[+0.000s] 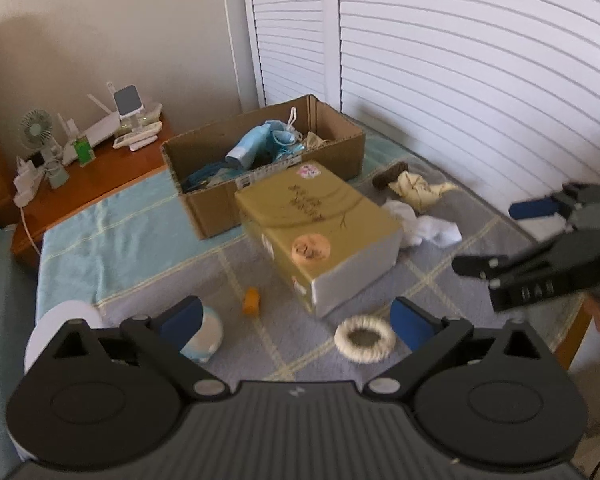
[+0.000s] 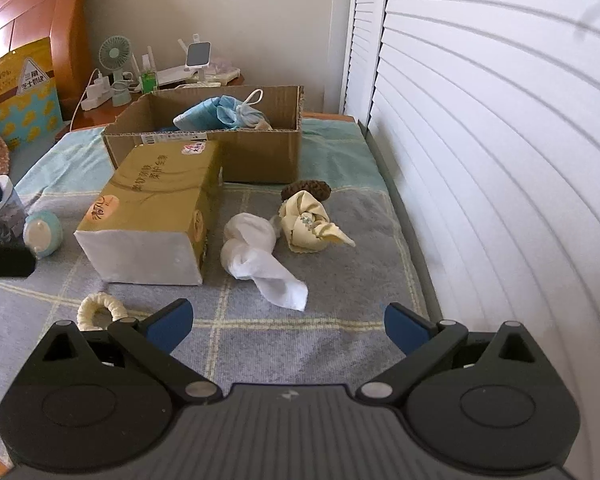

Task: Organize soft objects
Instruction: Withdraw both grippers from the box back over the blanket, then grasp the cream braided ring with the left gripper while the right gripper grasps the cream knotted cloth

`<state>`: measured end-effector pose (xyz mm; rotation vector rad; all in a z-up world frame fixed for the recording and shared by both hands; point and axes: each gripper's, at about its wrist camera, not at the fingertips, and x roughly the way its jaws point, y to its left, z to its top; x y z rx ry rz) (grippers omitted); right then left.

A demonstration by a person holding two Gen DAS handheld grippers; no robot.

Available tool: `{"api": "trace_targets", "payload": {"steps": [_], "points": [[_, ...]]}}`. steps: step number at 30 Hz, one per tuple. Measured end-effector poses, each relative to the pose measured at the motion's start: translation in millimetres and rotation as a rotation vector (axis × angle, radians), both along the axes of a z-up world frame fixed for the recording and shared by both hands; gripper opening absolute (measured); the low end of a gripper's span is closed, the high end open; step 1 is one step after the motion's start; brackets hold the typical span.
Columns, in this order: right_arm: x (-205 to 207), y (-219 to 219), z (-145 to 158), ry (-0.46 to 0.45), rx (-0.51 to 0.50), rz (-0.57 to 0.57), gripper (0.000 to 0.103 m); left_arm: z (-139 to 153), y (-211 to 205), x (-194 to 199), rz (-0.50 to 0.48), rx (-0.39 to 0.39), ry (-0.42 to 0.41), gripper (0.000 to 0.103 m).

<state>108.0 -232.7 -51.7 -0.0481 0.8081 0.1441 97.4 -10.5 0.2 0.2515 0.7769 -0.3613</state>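
An open cardboard box (image 2: 260, 156) (image 1: 204, 208) at the back of the bed holds blue cloth items (image 2: 216, 116) (image 1: 256, 144). On the blanket lie a knotted white cloth (image 2: 256, 256) (image 1: 424, 228), a knotted yellow cloth (image 2: 308, 224) (image 1: 416, 188), a brown scrunchie (image 2: 306, 190) (image 1: 390, 174), a cream fluffy ring (image 1: 364, 338) (image 2: 100, 310), a small orange piece (image 1: 251, 300) and a pale blue round toy (image 2: 42, 236) (image 1: 208, 336). My left gripper (image 1: 296, 320) is open and empty above the ring. My right gripper (image 2: 288, 324) is open and empty, in front of the white cloth; it also shows in the left wrist view (image 1: 496, 236).
A gold tissue pack (image 2: 152, 216) (image 1: 320, 224) lies in front of the box. A wooden nightstand (image 1: 92, 184) with a fan (image 2: 114, 56) and chargers stands behind the bed. White louvred doors (image 2: 480, 140) run along the right side. A yellow bag (image 2: 22, 88) leans on the headboard.
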Motion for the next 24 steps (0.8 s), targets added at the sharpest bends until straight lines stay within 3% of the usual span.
{"api": "trace_targets", "payload": {"steps": [9,13,24], "points": [[-3,9,-5,-0.006,-0.016,0.035,0.103,-32,-2,-16,-0.048,-0.045,0.023,0.102],[-3,8,-12,0.008,-0.041,0.034,0.103,-53,-13,-19,-0.068,0.007,0.008,0.102],[0,1,-30,0.036,-0.051,0.043,0.103,-86,-25,-8,-0.106,-0.022,0.097,0.102]]}}
